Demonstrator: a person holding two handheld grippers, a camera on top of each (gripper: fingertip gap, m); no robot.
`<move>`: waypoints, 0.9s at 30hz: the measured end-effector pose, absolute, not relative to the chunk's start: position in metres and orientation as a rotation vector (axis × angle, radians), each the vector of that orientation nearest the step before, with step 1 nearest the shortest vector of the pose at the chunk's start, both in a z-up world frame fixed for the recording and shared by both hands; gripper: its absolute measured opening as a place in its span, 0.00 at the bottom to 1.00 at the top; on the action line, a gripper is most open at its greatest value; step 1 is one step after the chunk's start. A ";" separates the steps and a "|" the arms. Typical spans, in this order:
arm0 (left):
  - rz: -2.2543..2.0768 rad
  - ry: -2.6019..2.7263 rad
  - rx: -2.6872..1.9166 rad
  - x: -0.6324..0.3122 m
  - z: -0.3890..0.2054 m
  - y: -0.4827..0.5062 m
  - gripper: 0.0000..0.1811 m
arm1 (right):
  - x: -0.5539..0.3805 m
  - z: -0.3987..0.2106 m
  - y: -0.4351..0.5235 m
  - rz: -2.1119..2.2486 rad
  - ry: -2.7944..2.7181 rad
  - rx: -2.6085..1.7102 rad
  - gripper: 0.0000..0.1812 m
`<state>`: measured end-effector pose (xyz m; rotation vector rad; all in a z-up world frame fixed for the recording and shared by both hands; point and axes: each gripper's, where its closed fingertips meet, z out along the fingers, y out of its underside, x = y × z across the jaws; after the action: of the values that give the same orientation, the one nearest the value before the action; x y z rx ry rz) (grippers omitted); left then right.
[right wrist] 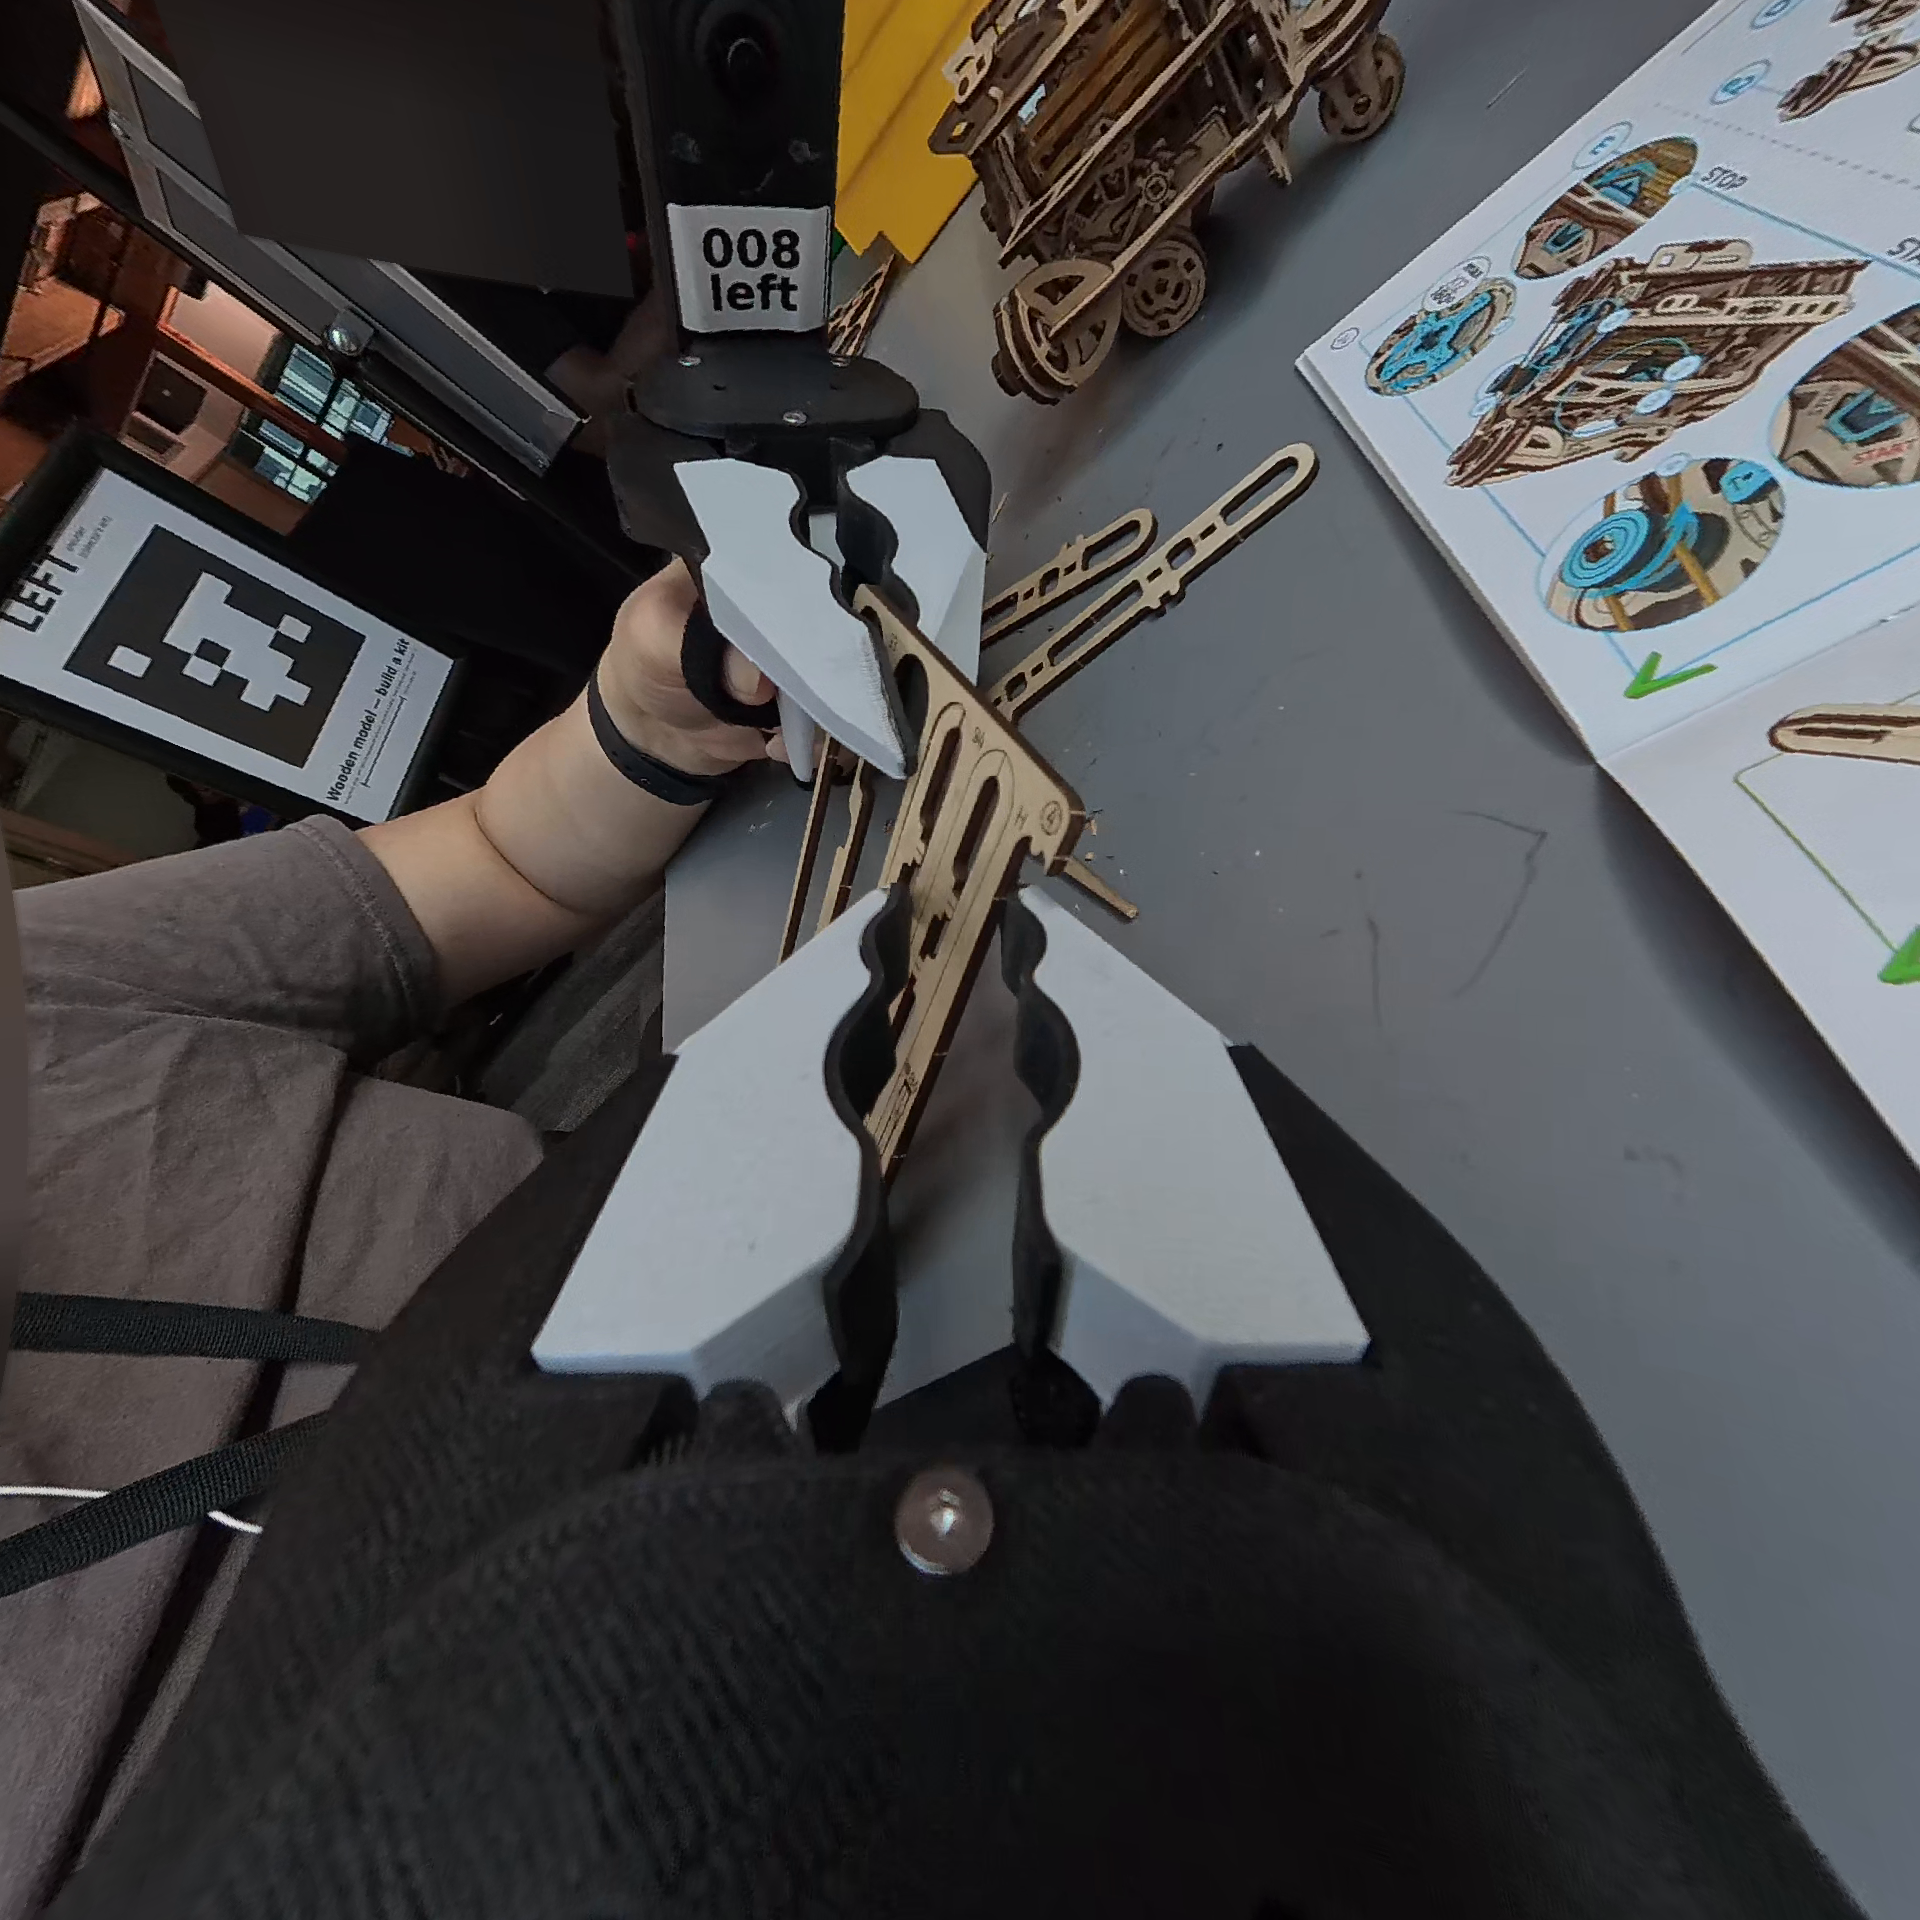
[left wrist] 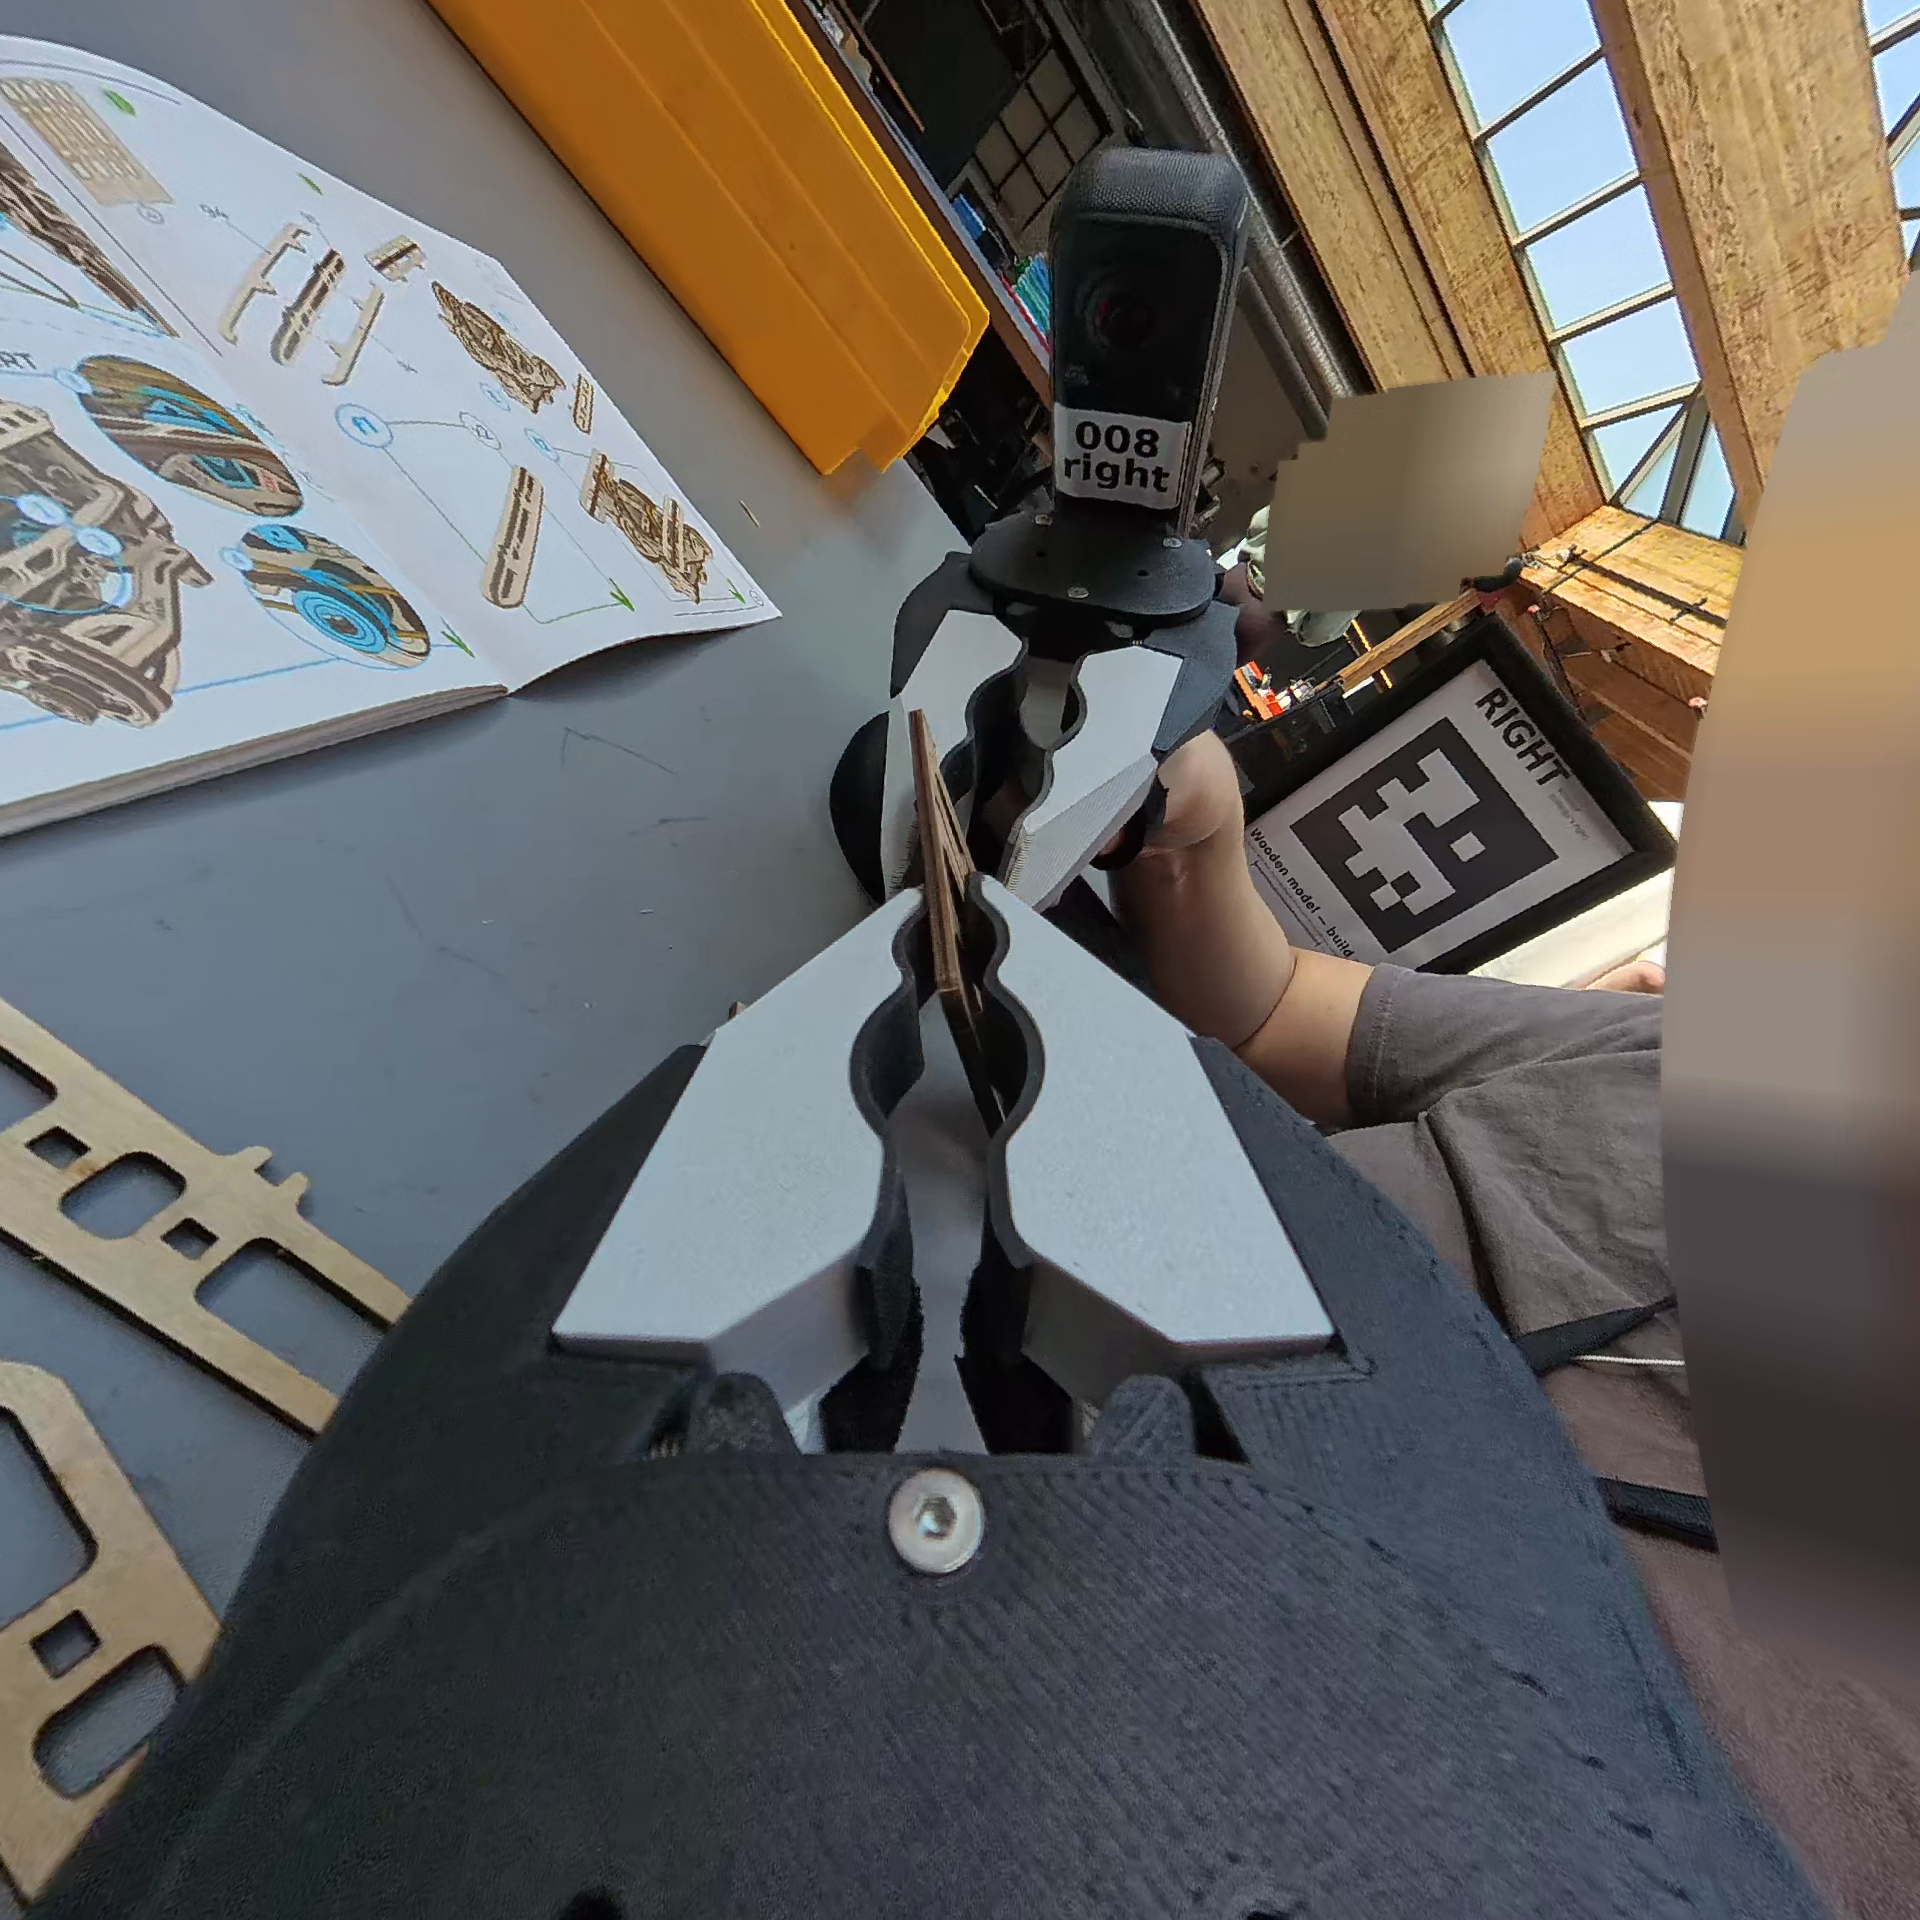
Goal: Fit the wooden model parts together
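We see the left gripper (left wrist: 951, 914) with its jaws drawn in tight on the edge of a thin wooden sheet (left wrist: 948, 883), which stands edge-on between them and runs forward to the right gripper (left wrist: 961, 831) opposite. In the right wrist view the same wooden sheet (right wrist: 961, 831), a flat laser-cut panel with long slots, is held up above the grey table (right wrist: 1351, 1039), just off its near edge. The right gripper (right wrist: 951, 904) has its jaws parted to a moderate gap with the sheet passing between them; whether its pads actually press the wood, we cannot tell. The left gripper (right wrist: 883, 675) grips the sheet's far end, its jaws nearly closed on the wood.

Beyond the sheet, several slim slotted wooden strips (right wrist: 1153, 582) lie flat on the table. Further back from the sheet stands a partly built wooden model (right wrist: 1132, 177) with wheels. To the right of the sheet lies an open instruction booklet (right wrist: 1662, 436) with coloured diagrams. In the left wrist view, a cut-out wooden frame (left wrist: 156, 1247) lies on the table (left wrist: 520, 935) to the left of the sheet, the booklet (left wrist: 312, 416) lies beyond it, and a yellow bin (left wrist: 748, 208) sits behind the booklet.
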<state>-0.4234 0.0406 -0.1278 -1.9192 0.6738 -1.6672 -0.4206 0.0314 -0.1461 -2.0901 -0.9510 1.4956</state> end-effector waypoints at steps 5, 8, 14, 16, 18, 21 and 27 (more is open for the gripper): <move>-1.723 0.609 -1.929 -0.422 -0.126 0.041 0.00 | -0.420 -0.147 0.030 1.516 -0.968 -2.084 0.07; -1.713 0.603 -1.939 -0.422 -0.128 0.041 0.00 | -0.420 -0.148 0.031 1.505 -0.966 -2.092 0.07; -1.693 0.594 -1.955 -0.423 -0.133 0.044 0.00 | -0.420 -0.155 0.033 1.437 -0.973 -2.123 0.08; -1.683 0.628 -1.908 -0.425 -0.126 0.044 0.00 | -0.422 -0.147 0.033 1.491 -0.960 -2.070 0.08; -1.652 0.664 -1.863 -0.426 -0.120 0.045 0.01 | -0.420 -0.138 0.031 1.606 -0.940 -2.032 0.05; -1.675 0.636 -1.810 -0.429 -0.112 0.046 0.00 | -0.418 -0.131 0.029 1.740 -0.896 -2.012 0.02; -1.822 0.667 -1.819 -0.417 -0.112 0.031 0.12 | -0.417 -0.117 0.034 1.763 -0.862 -1.911 0.00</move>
<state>-0.4168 0.0311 -0.1122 -1.8189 0.6668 -1.8218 -0.4166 0.0342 -0.1173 -1.9112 -0.8616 1.7632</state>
